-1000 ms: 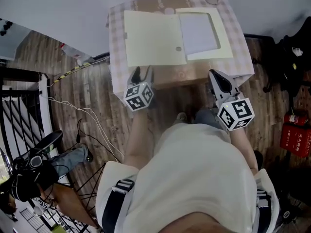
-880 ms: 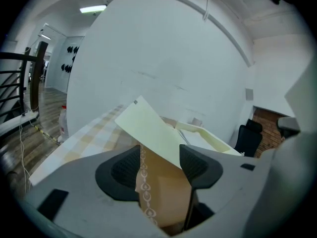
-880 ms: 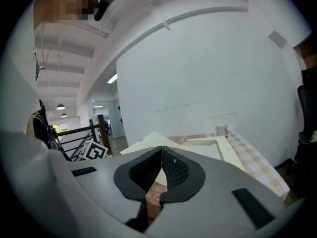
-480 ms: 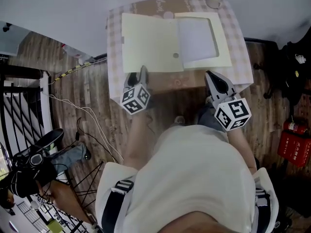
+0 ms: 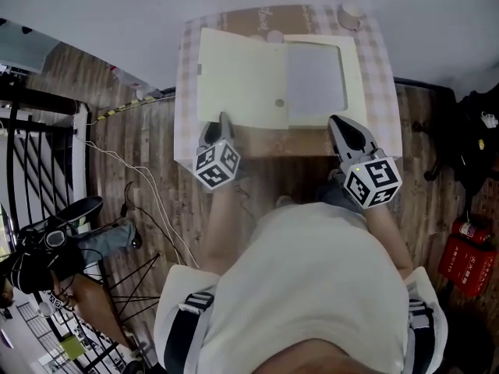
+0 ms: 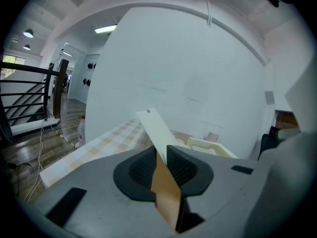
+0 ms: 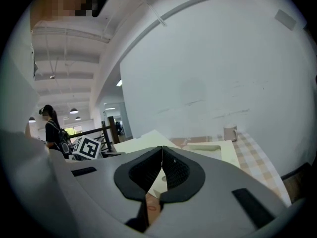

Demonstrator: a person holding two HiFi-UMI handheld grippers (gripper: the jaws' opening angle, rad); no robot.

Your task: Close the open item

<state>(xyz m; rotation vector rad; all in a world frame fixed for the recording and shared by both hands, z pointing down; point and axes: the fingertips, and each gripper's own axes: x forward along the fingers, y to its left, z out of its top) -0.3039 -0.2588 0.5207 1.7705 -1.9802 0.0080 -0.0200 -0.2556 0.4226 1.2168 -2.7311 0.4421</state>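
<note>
A flat cream box lies open on the checked table (image 5: 380,92). Its lid (image 5: 238,84) is folded out to the left of the shallow tray half (image 5: 316,80). My left gripper (image 5: 222,123) is at the lid's near edge, and its jaws are closing with that edge between them. In the left gripper view the pads press on the thin lid (image 6: 154,128), which rises at a slant from my left gripper (image 6: 161,155). My right gripper (image 5: 341,127) hovers at the table's near right edge, shut and empty (image 7: 162,152), apart from the tray half (image 7: 210,147).
A small pale cup (image 5: 350,14) stands at the table's far right corner, also seen as a cup (image 7: 230,132) in the right gripper view. A white wall backs the table. A black railing (image 5: 39,131) and floor cables lie left, and a red fire extinguisher (image 5: 464,252) stands right.
My left gripper has moved forward onto the lid's near edge and its jaws have narrowed around it. The right gripper has barely moved.
</note>
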